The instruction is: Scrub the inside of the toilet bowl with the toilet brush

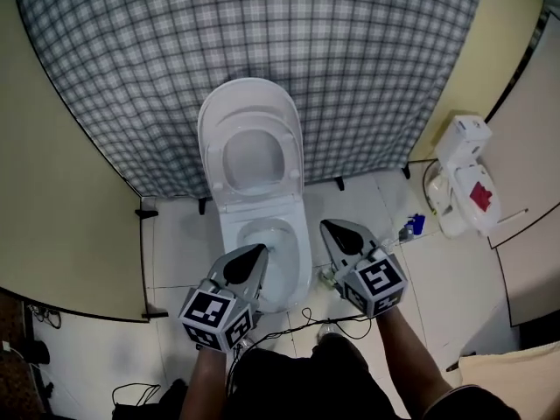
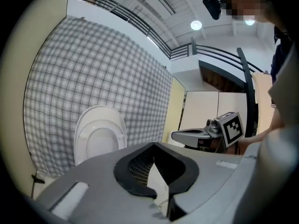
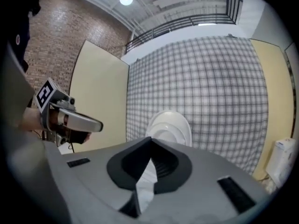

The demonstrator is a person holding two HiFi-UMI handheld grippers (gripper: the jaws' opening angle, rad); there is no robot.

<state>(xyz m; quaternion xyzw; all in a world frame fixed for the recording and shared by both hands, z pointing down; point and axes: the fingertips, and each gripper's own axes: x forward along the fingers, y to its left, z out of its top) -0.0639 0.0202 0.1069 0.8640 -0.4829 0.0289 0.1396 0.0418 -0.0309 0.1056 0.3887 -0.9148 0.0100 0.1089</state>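
left wall: yellow partition [image 1: 61,191] runs along the left side, black foot at its far end
floor: white tiles [image 1: 175,243], thin black cable [image 1: 337,322] trailing near the person's feet
left gripper [image 1: 259,250]: jaws together, tips meeting, nothing between them; in the head view it overlaps the near-left rim of the bowl and points far, toward the raised lid
left marker cube [image 1: 217,318]: at the near end of the left gripper, forearm behind it
backdrop: grey checked curtain [image 1: 350,59] fills the far side behind the toilet
toilet lid [image 1: 249,99]: up, leaning on the curtain; toilet seat [image 1: 254,182] also raised against it
toilet bowl [image 1: 304,252]: centre of the scene, open, between the two grippers, white inside showing
right gripper [image 1: 325,226]: jaws closed together, empty; just right of the bowl, over the tiles, pointing far at about the same level as the left one
right marker cube [image 1: 378,283]: near end of the right gripper
blue item [image 1: 416,224]: small, on the floor right of the right gripper
white item with red patch [image 1: 477,195]: far right on the floor, white box [image 1: 468,138] just beyond it
toilet brush: cannot tell it apart among the right-side things; neither gripper has it
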